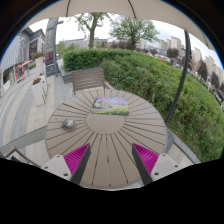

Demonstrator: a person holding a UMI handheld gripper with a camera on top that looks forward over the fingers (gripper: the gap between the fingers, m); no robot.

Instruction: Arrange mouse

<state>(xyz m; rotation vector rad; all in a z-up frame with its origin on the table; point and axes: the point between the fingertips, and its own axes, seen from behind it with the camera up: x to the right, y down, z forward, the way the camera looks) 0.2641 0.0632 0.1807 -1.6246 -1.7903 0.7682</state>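
A small grey mouse (68, 123) lies on the round slatted wooden table (130, 125), toward its left rim. A flat purple and green mouse mat (111, 103) rests on the far part of the table. My gripper (110, 160) hovers above the near edge of the table, open, with nothing between its fingers. Both pink pads (76, 157) show wide apart. The mouse is beyond the left finger and well off to its left.
A wooden bench (88, 78) stands behind the table. A tall green hedge (165, 85) runs along the right side. A planter box (39, 90) sits on the paved ground to the left, near a building. A thin pole (181, 70) rises at right.
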